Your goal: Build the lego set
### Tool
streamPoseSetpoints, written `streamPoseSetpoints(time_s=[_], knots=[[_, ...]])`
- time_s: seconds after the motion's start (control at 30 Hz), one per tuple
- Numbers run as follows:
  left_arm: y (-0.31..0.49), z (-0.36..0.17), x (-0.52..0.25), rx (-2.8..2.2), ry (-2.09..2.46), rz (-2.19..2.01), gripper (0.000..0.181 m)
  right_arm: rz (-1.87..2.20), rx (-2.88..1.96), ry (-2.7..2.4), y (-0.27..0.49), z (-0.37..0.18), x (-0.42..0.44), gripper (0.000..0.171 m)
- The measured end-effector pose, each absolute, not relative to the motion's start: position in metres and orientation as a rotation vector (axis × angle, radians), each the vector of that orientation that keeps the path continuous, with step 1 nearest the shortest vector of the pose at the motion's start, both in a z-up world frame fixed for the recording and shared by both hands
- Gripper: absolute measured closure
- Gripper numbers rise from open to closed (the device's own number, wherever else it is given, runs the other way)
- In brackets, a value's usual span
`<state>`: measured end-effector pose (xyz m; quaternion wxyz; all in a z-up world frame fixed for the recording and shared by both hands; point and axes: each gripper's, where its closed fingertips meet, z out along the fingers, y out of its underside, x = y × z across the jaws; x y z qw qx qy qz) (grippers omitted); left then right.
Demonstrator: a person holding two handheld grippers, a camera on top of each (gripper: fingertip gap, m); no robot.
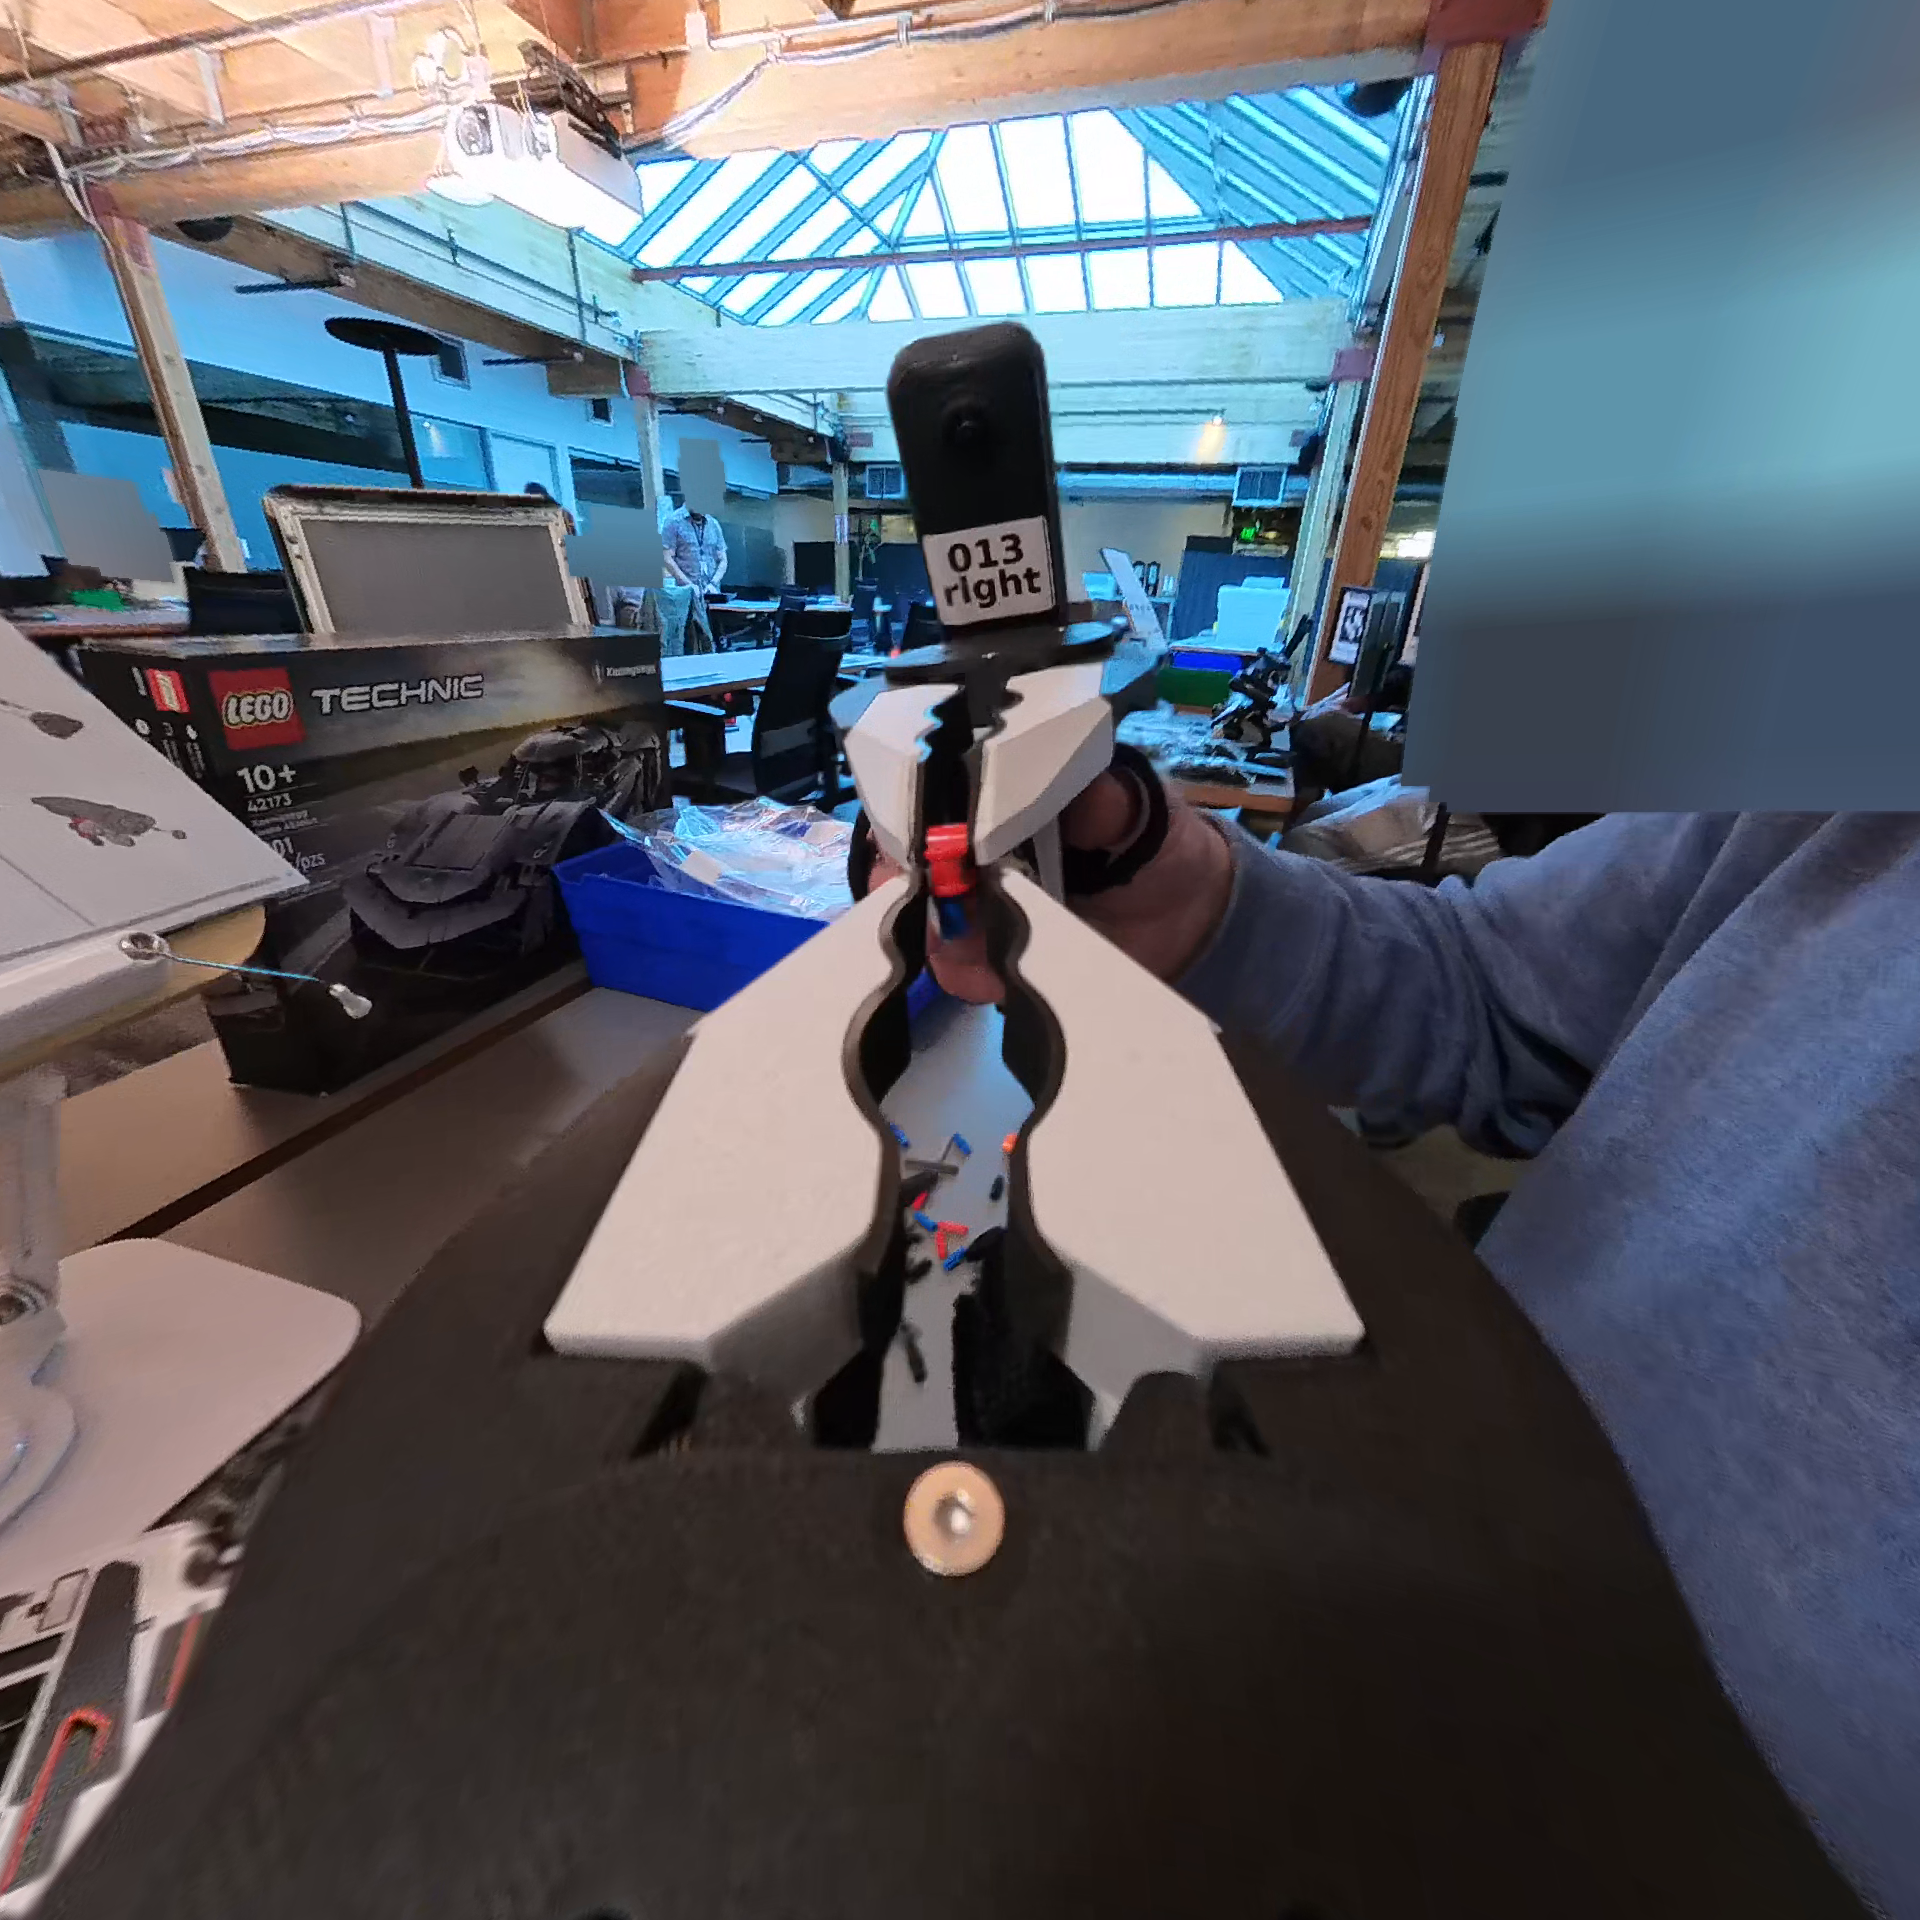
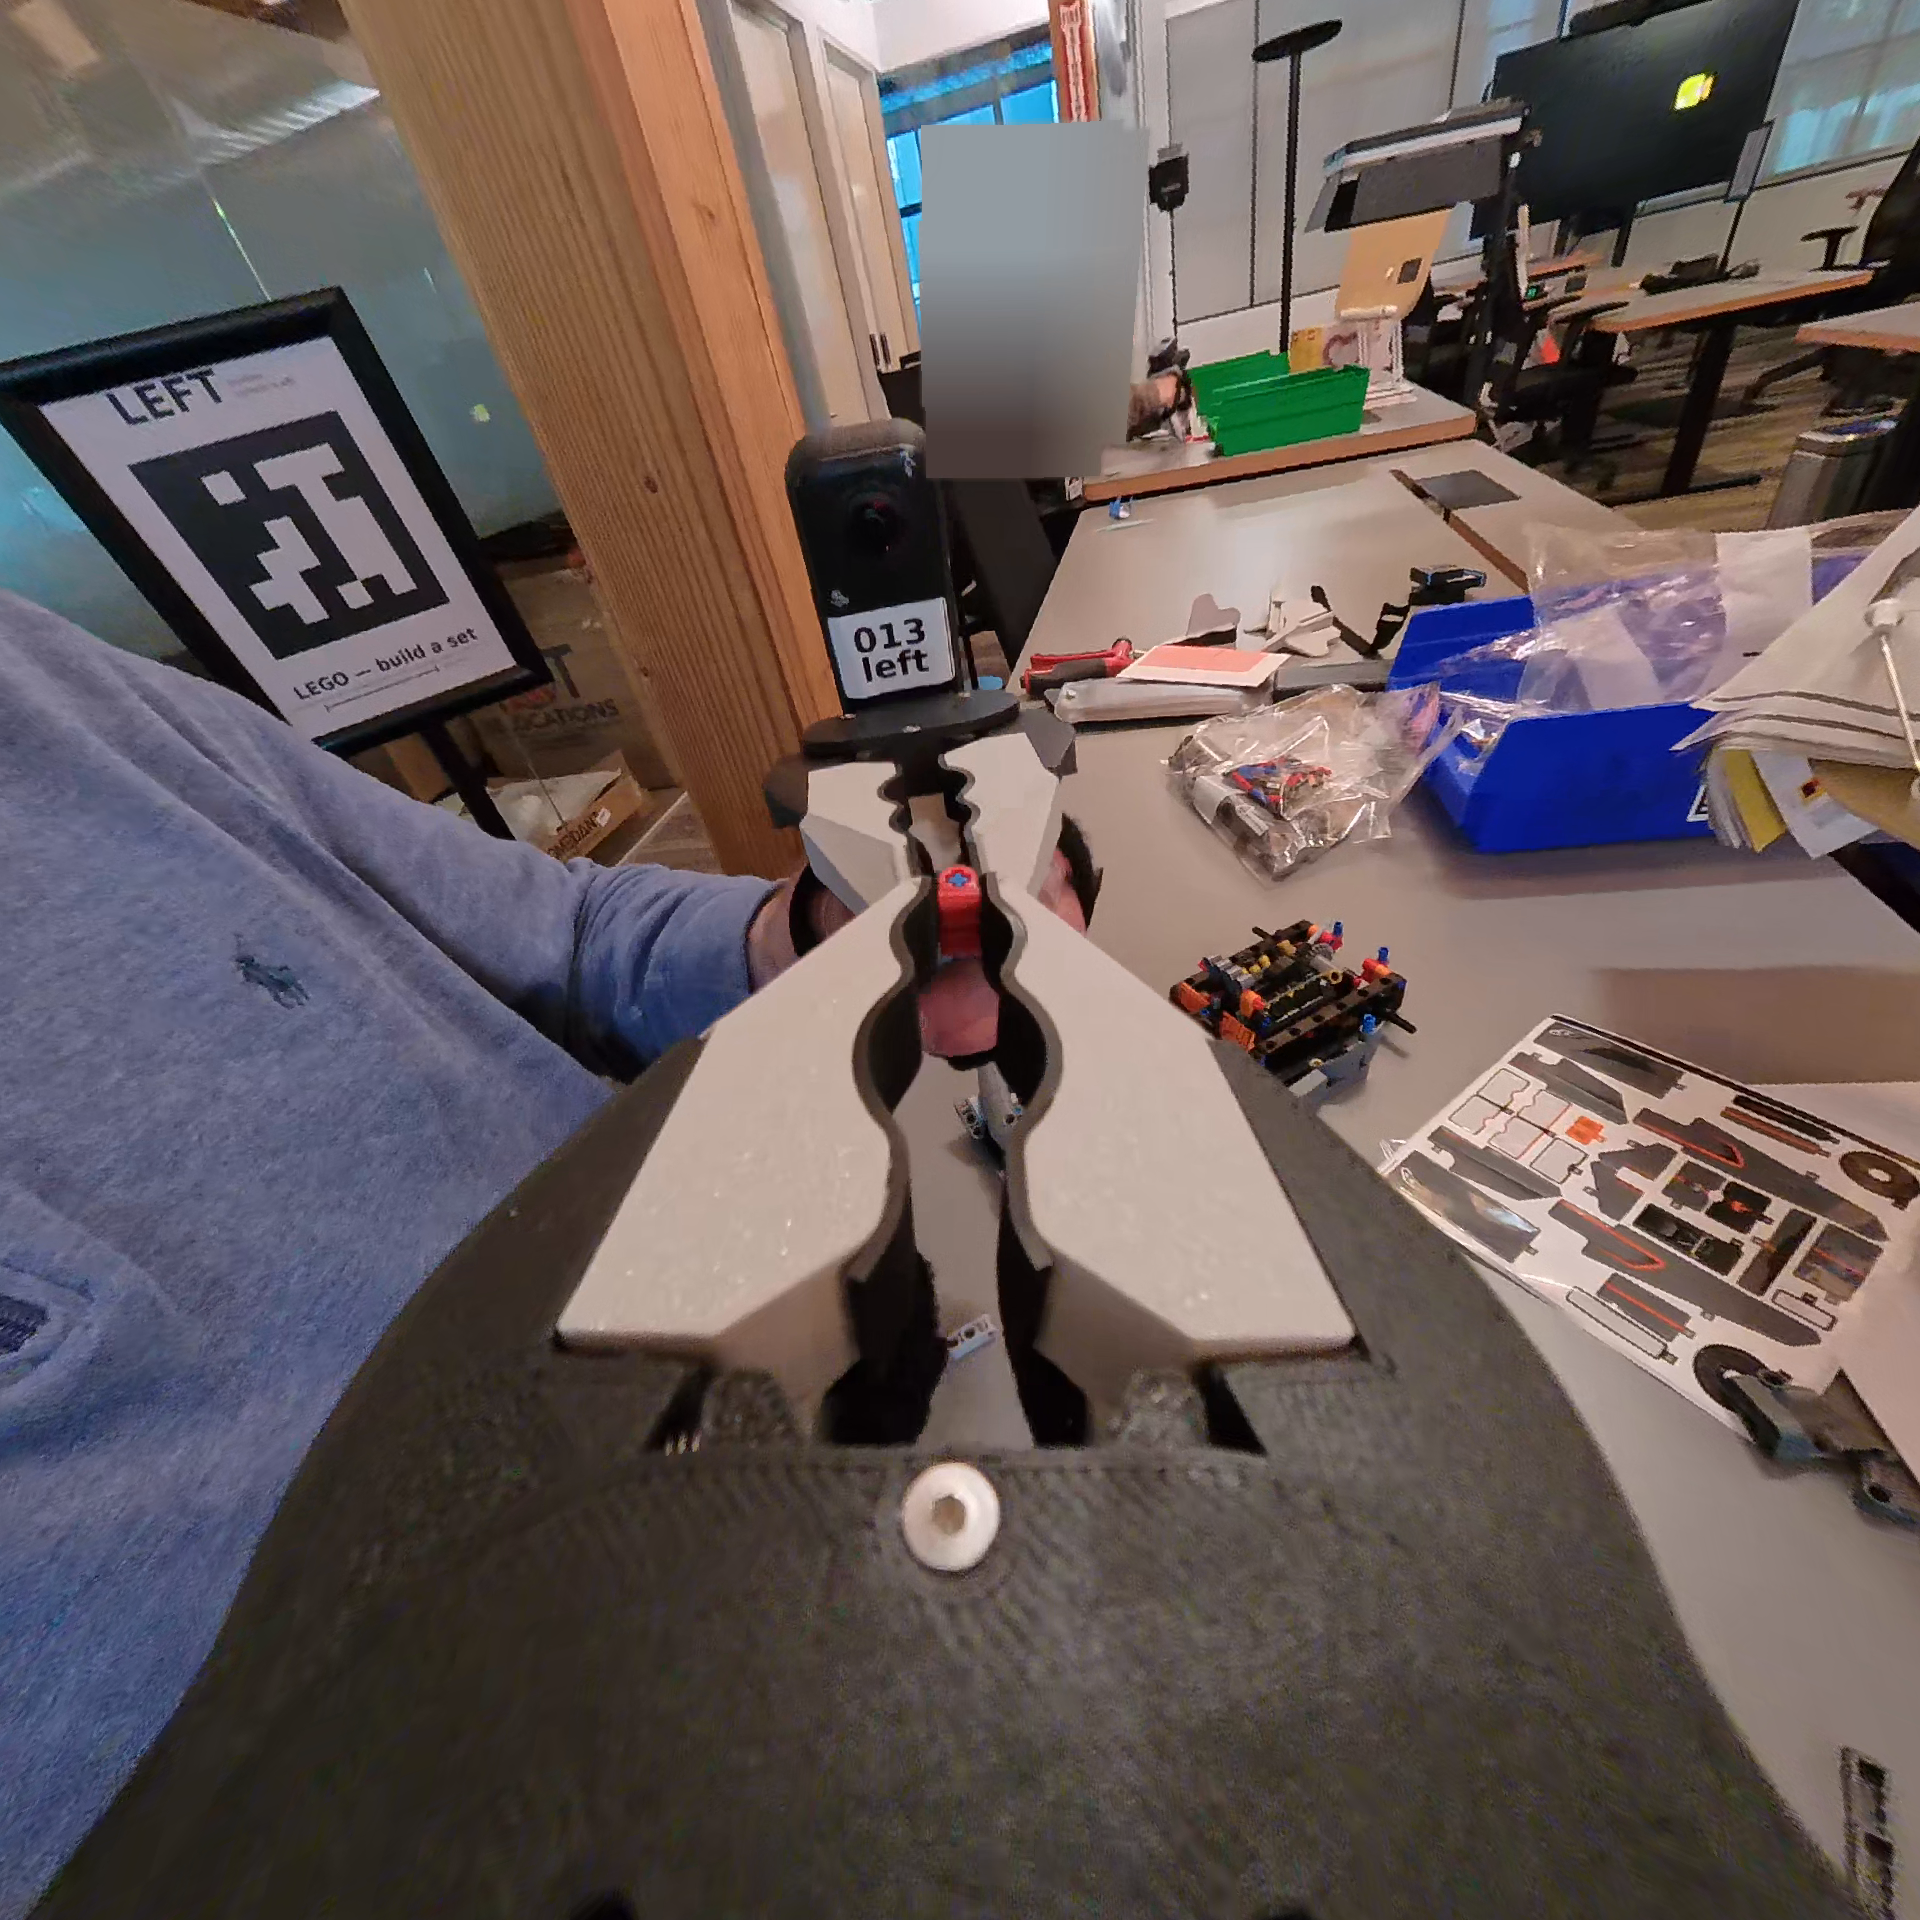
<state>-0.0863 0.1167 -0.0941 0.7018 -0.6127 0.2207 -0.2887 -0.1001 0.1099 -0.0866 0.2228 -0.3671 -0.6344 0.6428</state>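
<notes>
We have a grey table (image 2: 1558,935) under both tools. The black set box (image 1: 416,748) stands far left of the left tongs (image 1: 951,904), beyond their tips. A blue bin (image 2: 1558,769) with clear plastic in it sits right of the right tongs (image 2: 956,914), well apart. The sticker sheet (image 2: 1662,1195) lies flat, low on the right of the right tongs. The partly built model (image 2: 1288,997), black with orange and blue bits, rests on the table just right of the right tongs' tips, not touching them. A clear bag of parts (image 2: 1288,779) lies past it, toward the bin. Loose pieces (image 1: 940,1231), blue, red and black, show on the table through the gap of the left tongs. A small grey piece (image 2: 987,1117) shows the same way through the right tongs' gap.

The two tongs are lifted off the table and point tip to tip. Both are narrowed to a slit at the tips, while the wavy inner gap farther back is wider. The right tongs pinch the red connector (image 2: 958,920) between their tips. The left tongs pinch the blue pin (image 1: 951,916), which sits right under the red connector as the left wrist view shows it. In the right wrist view a blue cross end shows on the far face of the red connector. We cannot tell how far the pin is seated.
</notes>
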Motion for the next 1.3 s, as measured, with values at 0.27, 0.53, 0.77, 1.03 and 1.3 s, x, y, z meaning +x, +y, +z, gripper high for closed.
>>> streamPoseSetpoints(time_s=[0.27,0.53,0.77,1.03,1.3], knots=[[0.119,-0.101,-0.083,-1.469,0.595,-0.589,0.176,1.635,-1.002,-1.925,0.112,-0.093,-0.096,0.166],[0.119,-0.106,-0.078,-1.497,0.611,-0.676,0.176,1.555,-0.951,-2.010,0.111,-0.099,-0.091,0.167],[0.123,-0.104,-0.085,-1.495,0.561,-0.647,0.177,1.550,-0.944,-1.930,0.117,-0.093,-0.094,0.152],[0.123,-0.107,-0.110,-1.517,0.488,-0.570,0.176,1.432,-0.983,-1.854,0.145,-0.092,-0.079,0.154],[0.114,-0.110,-0.139,-1.525,0.444,-0.501,0.177,1.337,-1.070,-1.837,0.161,-0.116,-0.056,0.154]])
